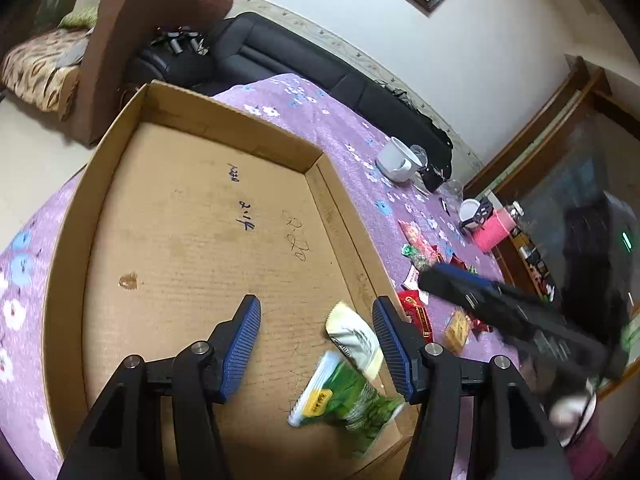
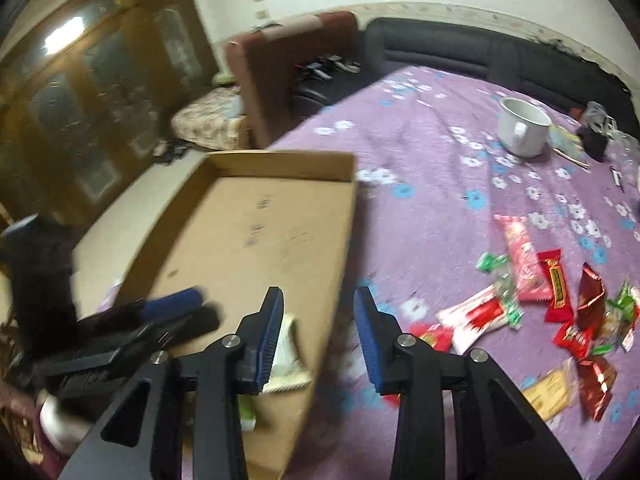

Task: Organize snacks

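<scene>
A shallow cardboard box point(image 1: 208, 120) lies on a purple flowered cloth. In it, near the right wall, lie a green snack packet point(image 1: 352, 396) and a pale green-white packet point(image 1: 354, 336). My left gripper point(image 1: 316, 344) is open and empty above the box floor, the pale packet just inside its right finger. My right gripper point(image 2: 320, 328) is open and empty over the box's right wall point(image 2: 340, 248); it shows blurred in the left wrist view point(image 1: 452, 280). A heap of red, pink and green snack packets point(image 2: 552, 292) lies on the cloth to its right, also in the left wrist view point(image 1: 424, 256).
A white mug point(image 2: 522, 126) stands far on the cloth, with a black item point(image 2: 596, 140) beside it. A pink container point(image 1: 494, 228) and a white cup point(image 1: 470, 210) stand near the cloth's edge. A black sofa point(image 1: 280, 56) and brown armchair point(image 1: 132, 32) lie beyond.
</scene>
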`<state>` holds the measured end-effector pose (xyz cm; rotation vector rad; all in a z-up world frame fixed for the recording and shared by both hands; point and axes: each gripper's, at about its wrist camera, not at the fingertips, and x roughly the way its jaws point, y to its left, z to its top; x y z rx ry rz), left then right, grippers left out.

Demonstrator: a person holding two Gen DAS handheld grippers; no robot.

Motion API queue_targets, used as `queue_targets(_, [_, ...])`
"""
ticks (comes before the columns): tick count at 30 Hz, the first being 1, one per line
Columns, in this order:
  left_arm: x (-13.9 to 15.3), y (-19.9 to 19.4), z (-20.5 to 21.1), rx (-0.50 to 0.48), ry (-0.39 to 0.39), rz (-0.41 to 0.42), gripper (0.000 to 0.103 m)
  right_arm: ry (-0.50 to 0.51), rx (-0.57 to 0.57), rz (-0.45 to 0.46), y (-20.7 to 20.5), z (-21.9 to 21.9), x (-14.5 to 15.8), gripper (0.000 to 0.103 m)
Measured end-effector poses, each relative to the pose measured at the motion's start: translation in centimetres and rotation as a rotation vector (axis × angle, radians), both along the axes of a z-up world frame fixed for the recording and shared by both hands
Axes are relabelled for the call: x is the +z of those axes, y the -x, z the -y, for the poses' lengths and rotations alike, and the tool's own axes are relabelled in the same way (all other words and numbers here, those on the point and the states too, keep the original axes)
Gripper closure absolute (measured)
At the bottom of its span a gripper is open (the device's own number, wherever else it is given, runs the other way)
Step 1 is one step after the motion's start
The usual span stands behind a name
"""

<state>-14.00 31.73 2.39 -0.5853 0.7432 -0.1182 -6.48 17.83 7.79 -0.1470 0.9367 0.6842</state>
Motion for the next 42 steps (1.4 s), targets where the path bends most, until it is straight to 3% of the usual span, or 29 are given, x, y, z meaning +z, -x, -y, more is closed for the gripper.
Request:
queue_targets(4, [0.1, -0.6, 0.3, -0.057, -0.034, 0.012, 0.042, 0.054, -0.043, -0.050, -3.2, -2.3, -2.3, 0.068])
queue_targets(6, [0.0, -0.9, 0.2, -0.082, -0.043, 0.009, 0.042, 0.048, -0.063, -0.091, -4.2, -2.6, -3.3, 0.090])
queue_targets(7, [0.0, -1.2, 0.1, -0.090, -0.046, 0.004, 0.042, 0.052, -0.082, -0.101, -4.5, -2.3, -3.6, 0.096])
queue_targets(9, [-0.5, -1.6, -0.2, -0.070, -0.067, -0.026, 0.040, 0.025, -0.093, -0.116, -4.9, -1.4, -4.0, 0.097])
queue_targets(12, [-1.0, -2.0, -0.9, -0.057, -0.020, -0.040, 0.040, 0.014, -0.110, -0.118, -4.6, 0.1, -3.7, 0.095])
queue_targets(15, [-1.0, -2.2, -0.4, -0.047, -0.044, -0.049, 0.040, 0.026, -0.132, -0.110, -3.9, 1.5, -3.9, 0.094])
queue_targets(19, [-1.1, -2.5, 0.7, -0.056, -0.052, -0.063, 0.040, -0.031, -0.164, -0.157, -4.1, 3.9, -4.2, 0.094])
queue_targets(23, [-0.9, -2.5, 1.0, -0.032, -0.054, -0.080, 0.038, -0.102, -0.122, -0.192, -4.4, 5.3, -3.5, 0.090])
queue_targets(25, [-0.1, -1.1, 0.7, -0.005, -0.025, -0.046, 0.038, -0.191, -0.166, -0.173, -4.2, 7.8, -2.2, 0.082])
queue_targets(26, [0.4, -0.6, 0.8, 0.003, -0.016, -0.031, 0.038, -0.188, -0.182, -0.155, -4.1, 8.3, -1.8, 0.081])
queue_targets(28, [1.7, 0.9, 1.0, 0.025, -0.008, 0.011, 0.033, -0.048, -0.202, -0.064, -4.0, 8.6, -1.5, 0.081])
queue_targets(30, [2.6, 1.7, 1.5, 0.026, -0.003, 0.044, 0.025, 0.060, -0.182, -0.030, -3.9, 7.7, -2.4, 0.081])
queue_targets(32, [3.2, 1.9, 2.7, 0.000, 0.003, 0.054, 0.023, 0.085, -0.186, -0.030, -4.1, 7.0, -3.1, 0.079])
queue_targets(34, [3.5, 1.6, 4.2, -0.042, 0.012, 0.053, 0.023, 0.064, -0.207, -0.024, -4.7, 6.3, -3.5, 0.064])
queue_targets(35, [3.5, 1.4, 4.9, -0.057, 0.012, 0.051, 0.023, 0.059, -0.209, -0.021, -4.9, 5.9, -3.6, 0.051])
queue_targets(37, [3.6, 1.1, 6.4, -0.089, 0.006, 0.043, 0.023, 0.079, -0.198, 0.001, -4.6, 5.1, -4.3, 0.048])
queue_targets(38, [3.6, 0.9, 7.0, -0.106, 0.007, 0.038, 0.024, 0.103, -0.174, 0.015, -4.4, 5.4, -4.4, 0.051])
queue_targets(39, [3.6, 0.9, 7.6, -0.120, 0.005, 0.034, 0.024, 0.150, -0.138, 0.035, -3.7, 5.2, -4.6, 0.069])
queue_targets(40, [3.7, 0.9, 8.0, -0.129, 0.002, 0.032, 0.024, 0.188, -0.127, 0.067, -3.0, 5.5, -4.6, 0.074])
queue_targets(42, [3.8, 0.8, 8.7, -0.139, -0.004, 0.031, 0.024, 0.186, -0.110, 0.046, -2.3, 7.0, -4.4, 0.102])
